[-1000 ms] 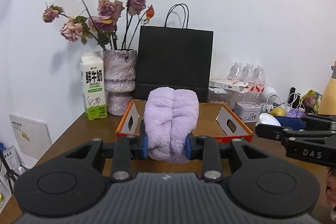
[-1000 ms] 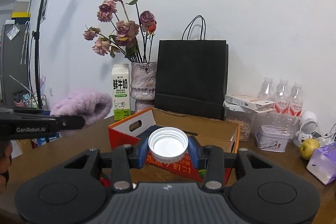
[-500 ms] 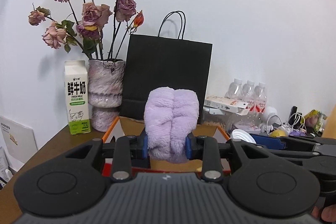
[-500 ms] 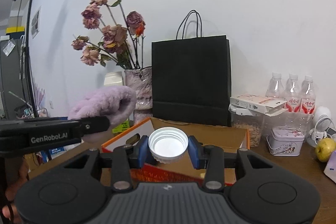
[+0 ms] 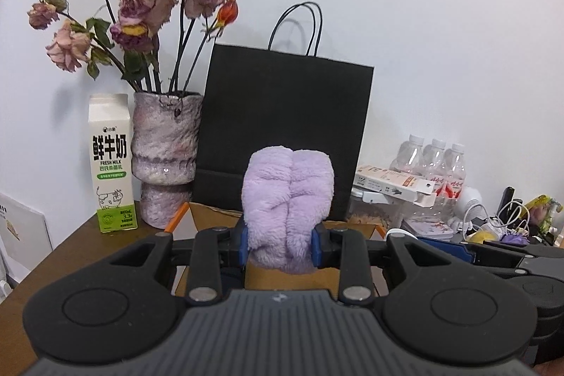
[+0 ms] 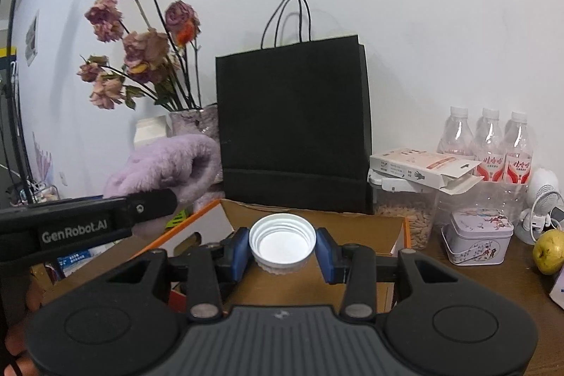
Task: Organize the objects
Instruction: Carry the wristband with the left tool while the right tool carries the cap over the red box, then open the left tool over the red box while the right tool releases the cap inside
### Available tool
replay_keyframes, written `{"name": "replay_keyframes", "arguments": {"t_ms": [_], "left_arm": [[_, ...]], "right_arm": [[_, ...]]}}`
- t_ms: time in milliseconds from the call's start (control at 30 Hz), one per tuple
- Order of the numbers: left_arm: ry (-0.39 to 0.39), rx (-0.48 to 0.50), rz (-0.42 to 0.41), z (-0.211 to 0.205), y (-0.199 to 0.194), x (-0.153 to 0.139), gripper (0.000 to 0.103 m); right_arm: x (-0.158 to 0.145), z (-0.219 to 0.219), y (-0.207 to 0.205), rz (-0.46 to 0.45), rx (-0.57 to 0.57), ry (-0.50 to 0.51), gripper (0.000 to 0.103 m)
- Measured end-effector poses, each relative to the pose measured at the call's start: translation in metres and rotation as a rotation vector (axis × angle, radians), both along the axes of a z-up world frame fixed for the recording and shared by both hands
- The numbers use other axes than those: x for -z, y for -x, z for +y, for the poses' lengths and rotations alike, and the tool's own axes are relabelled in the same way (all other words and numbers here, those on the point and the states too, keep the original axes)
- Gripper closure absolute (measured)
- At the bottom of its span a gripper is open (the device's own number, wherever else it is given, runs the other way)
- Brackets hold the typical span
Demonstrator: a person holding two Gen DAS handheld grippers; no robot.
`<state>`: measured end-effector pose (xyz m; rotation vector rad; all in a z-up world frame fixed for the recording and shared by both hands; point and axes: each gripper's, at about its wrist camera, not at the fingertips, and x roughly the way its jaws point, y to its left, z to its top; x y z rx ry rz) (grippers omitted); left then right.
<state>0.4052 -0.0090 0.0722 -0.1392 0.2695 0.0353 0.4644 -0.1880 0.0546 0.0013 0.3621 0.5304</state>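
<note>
**Both grippers loaded above the cardboard box**

Here's the left gripper [image 5: 278,245], blue pads clamped on a fluffy lilac cloth [image 5: 289,207] that stands up between the fingers, held in the air over the near edge of the cardboard box [image 6: 370,228]. Over on the other side, the right gripper [image 6: 282,252] pinches a white lid [image 6: 282,242], open side facing up, also above the box. What lies on the box floor is hidden behind the gripper bodies.

Behind the box stands a black paper bag [image 5: 285,129] with two loop handles; its inside cannot be seen. Left of it, a mottled vase [image 5: 164,147] carries wilted roses [image 5: 144,2], with one milk carton [image 5: 111,164] just beside. To the right, a clear tub [image 6: 405,214] holds pale grains, a flat carton [image 6: 423,164] resting on its lid. Three plastic bottles [image 6: 490,143] line the wall, one small patterned tin [image 6: 476,238] sits in front, and one yellow-green fruit [image 6: 548,252] is near the edge.

All of it rests on a brown wooden table [image 5: 63,252] against a plain white wall [image 5: 440,23].
</note>
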Motion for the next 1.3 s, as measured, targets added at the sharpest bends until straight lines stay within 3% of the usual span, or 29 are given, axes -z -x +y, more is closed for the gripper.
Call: {"name": "replay_keyframes", "arguments": {"t_ms": [700, 1300], "left_arm": [[-0.052, 0.009, 0.090, 0.004, -0.070, 0.029, 0.071], [-0.102, 0.011, 0.124, -0.005, -0.087, 0.058, 0.070]], "right_arm": [[0.028, 0.013, -0.052, 0.072, 0.044, 0.058, 0.064], [0.051, 0.019, -0.059, 0.047, 0.115, 0.124, 0.064]]}}
